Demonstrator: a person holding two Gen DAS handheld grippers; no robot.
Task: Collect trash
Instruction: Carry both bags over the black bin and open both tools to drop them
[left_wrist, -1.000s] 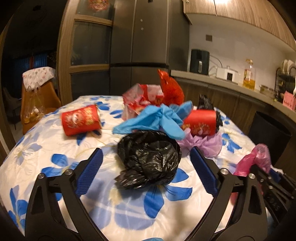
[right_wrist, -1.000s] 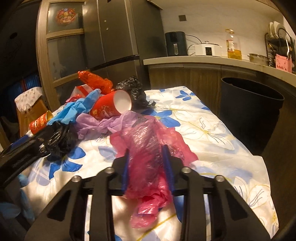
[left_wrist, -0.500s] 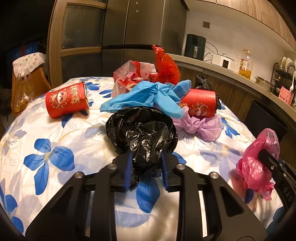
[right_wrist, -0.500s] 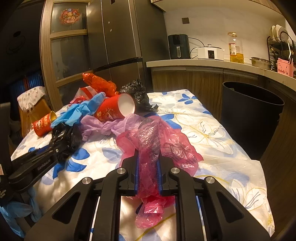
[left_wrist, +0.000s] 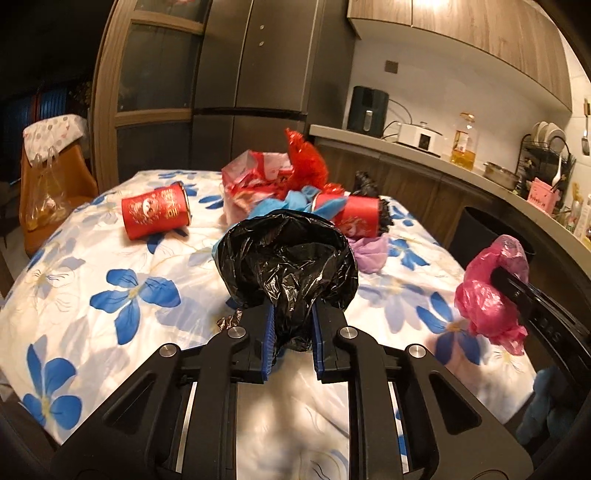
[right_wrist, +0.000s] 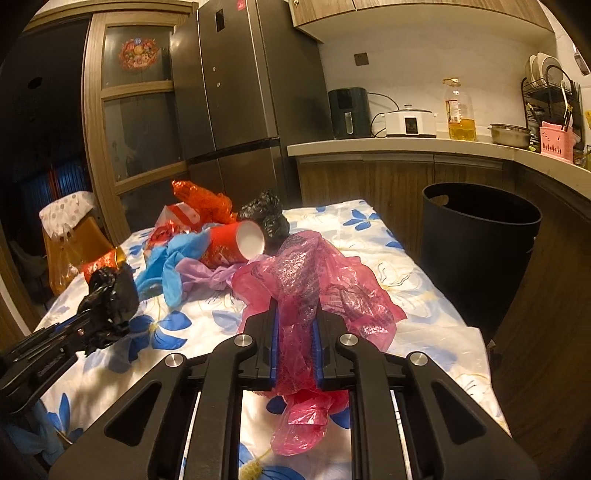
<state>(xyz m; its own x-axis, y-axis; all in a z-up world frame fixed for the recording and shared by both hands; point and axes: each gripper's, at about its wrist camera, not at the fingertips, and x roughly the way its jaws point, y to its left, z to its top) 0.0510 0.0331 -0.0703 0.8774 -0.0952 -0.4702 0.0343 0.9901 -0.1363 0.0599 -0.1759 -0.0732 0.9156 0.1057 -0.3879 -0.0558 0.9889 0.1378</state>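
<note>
Trash is lying across the flowered counter (left_wrist: 122, 295): a black bag (left_wrist: 291, 266) is bunching between the narrowly closing jaws of the left hand-held gripper (left_wrist: 291, 341), while the right hand-held gripper (right_wrist: 295, 345) is pinching a pink bag (right_wrist: 314, 284). A black bin (right_wrist: 476, 236) is standing just beside the counter.

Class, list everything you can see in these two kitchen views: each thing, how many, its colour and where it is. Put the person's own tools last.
black bag: one, black, held in left tongs
pink bag: one, pink, held in right tongs
paper cups: two, red, lying on table
gloves: blue, in the pile
purple bag: one, beside gloves
red wrappers: red, far end of pile
bin: one, black, right of table
table: one, blue-flowered cloth
left tongs: black, blue pads, shut
right tongs: black, blue pads, shut
</note>
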